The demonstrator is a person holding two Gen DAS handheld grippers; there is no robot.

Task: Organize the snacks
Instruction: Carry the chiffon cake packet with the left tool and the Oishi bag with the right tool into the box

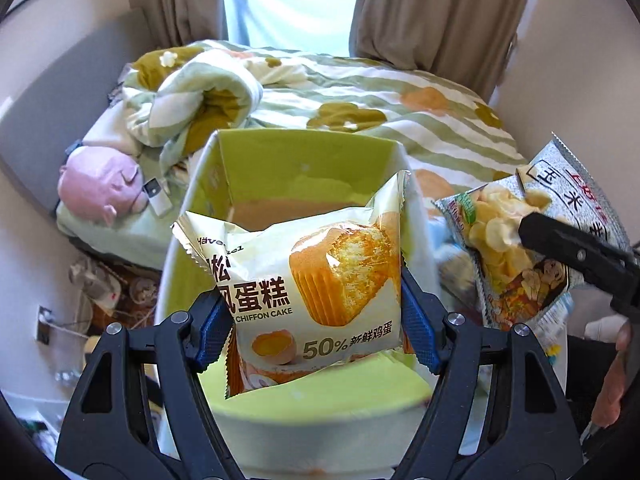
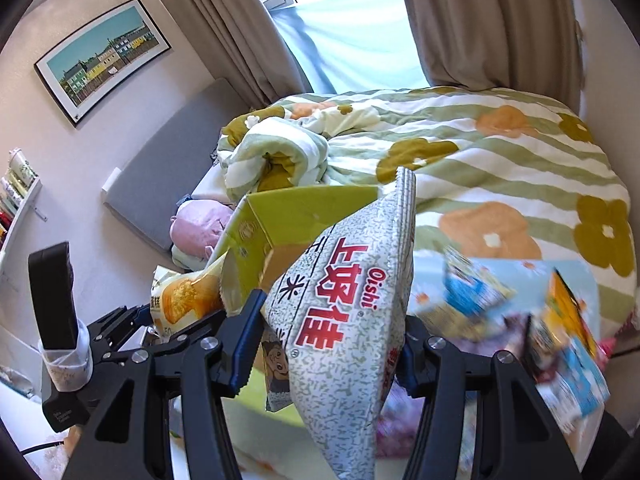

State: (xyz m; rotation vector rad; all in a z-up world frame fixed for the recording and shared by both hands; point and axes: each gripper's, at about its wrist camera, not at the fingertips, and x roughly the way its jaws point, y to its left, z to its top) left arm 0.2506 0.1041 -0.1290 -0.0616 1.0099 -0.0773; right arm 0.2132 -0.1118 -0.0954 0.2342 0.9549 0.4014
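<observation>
My left gripper (image 1: 316,320) is shut on a cream chiffon cake packet (image 1: 312,272) and holds it over the open green cardboard box (image 1: 304,160). My right gripper (image 2: 328,344) is shut on a grey speckled Oishi snack bag (image 2: 344,312), held up to the right of the box (image 2: 296,208). In the left wrist view the Oishi bag (image 1: 532,240) and a finger of the right gripper (image 1: 576,256) show at the right. In the right wrist view the cake packet (image 2: 184,300) and the left gripper (image 2: 120,324) show at the left, by the box's near corner.
Several more snack packets (image 2: 560,340) lie blurred at the right of the box. Behind is a bed with a striped flower quilt (image 1: 400,100), a pink plush toy (image 1: 100,184) and curtains (image 1: 440,12). Clutter lies on the floor at the left (image 1: 108,292).
</observation>
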